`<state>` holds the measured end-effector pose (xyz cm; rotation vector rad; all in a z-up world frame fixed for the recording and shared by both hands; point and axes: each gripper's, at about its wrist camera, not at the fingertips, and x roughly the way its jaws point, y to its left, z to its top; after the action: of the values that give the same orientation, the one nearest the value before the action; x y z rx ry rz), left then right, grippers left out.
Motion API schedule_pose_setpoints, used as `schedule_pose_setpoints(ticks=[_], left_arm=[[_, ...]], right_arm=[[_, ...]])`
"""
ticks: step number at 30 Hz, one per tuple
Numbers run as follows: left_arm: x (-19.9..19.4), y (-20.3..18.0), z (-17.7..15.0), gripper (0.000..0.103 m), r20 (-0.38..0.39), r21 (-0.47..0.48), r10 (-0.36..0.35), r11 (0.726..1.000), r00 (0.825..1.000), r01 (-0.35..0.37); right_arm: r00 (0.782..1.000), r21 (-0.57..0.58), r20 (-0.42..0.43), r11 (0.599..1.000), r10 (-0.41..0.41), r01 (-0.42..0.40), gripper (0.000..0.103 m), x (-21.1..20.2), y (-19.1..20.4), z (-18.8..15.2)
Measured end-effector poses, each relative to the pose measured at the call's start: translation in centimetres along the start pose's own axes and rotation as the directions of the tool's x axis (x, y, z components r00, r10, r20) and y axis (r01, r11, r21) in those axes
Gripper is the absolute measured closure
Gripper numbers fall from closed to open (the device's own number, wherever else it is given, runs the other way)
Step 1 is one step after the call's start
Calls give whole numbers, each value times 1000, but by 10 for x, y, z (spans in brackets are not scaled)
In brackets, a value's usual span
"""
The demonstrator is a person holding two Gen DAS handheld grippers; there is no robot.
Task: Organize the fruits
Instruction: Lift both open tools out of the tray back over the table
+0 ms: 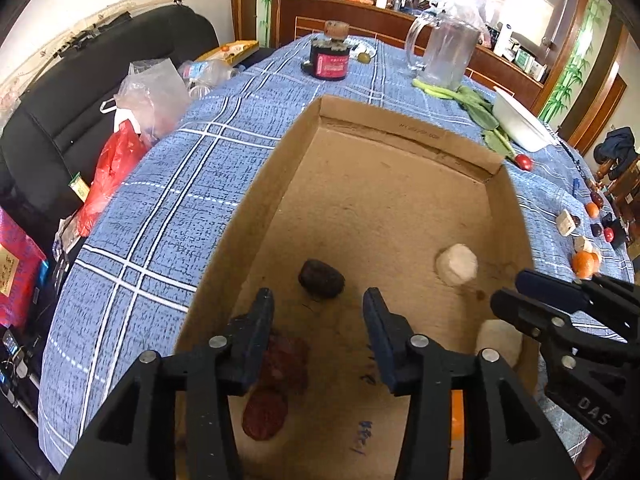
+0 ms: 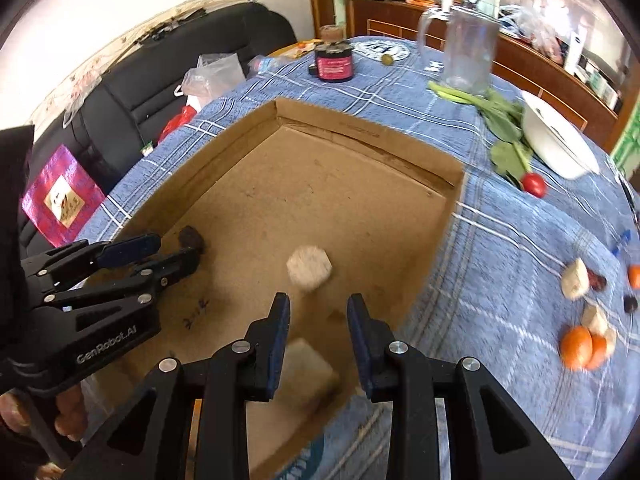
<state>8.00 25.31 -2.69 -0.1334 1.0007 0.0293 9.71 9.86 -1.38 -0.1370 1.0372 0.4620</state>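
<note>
A shallow cardboard box (image 1: 400, 128) (image 2: 360, 128) lies on the blue plaid tablecloth. Inside it are a dark fruit (image 1: 321, 279) (image 2: 191, 237), two reddish fruits (image 1: 266, 414), and two white chunks (image 1: 457, 265) (image 2: 309, 267), one of them (image 2: 304, 376) under my right gripper. My left gripper (image 1: 319, 298) (image 2: 178, 248) is open and empty, just above the box floor near the dark fruit. My right gripper (image 2: 319, 304) (image 1: 508, 286) is open and empty over the box's near right corner. Loose oranges (image 2: 582, 347) (image 1: 584, 263), white chunks (image 2: 575, 279) and small dark fruits (image 2: 631, 303) lie on the cloth to the right.
A glass pitcher (image 1: 446, 54) (image 2: 468, 50), a dark jar (image 1: 330, 60) (image 2: 334, 62), leafy greens (image 2: 500, 120), a white dish (image 2: 556, 140) and a red tomato (image 2: 534, 185) stand beyond the box. Plastic bags (image 1: 120, 148) and a black sofa (image 1: 60, 120) are at the left.
</note>
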Motion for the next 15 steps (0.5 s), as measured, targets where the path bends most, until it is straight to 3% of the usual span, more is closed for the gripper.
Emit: schedule_pose_setpoints(ticks=[5, 10, 15], left_arm=[[-17, -26, -9, 50, 33, 34, -11, 999, 999, 9], [-31, -66, -19, 44, 47, 66, -9, 998, 999, 6], [-38, -111, -28, 39, 43, 97, -8, 995, 999, 4]], right_arm=[[999, 51, 34, 999, -12, 10, 51, -28, -13, -20], [995, 78, 82, 996, -49, 43, 50, -58, -40, -47], [991, 131, 111, 989, -81, 66, 36, -83, -85, -79]])
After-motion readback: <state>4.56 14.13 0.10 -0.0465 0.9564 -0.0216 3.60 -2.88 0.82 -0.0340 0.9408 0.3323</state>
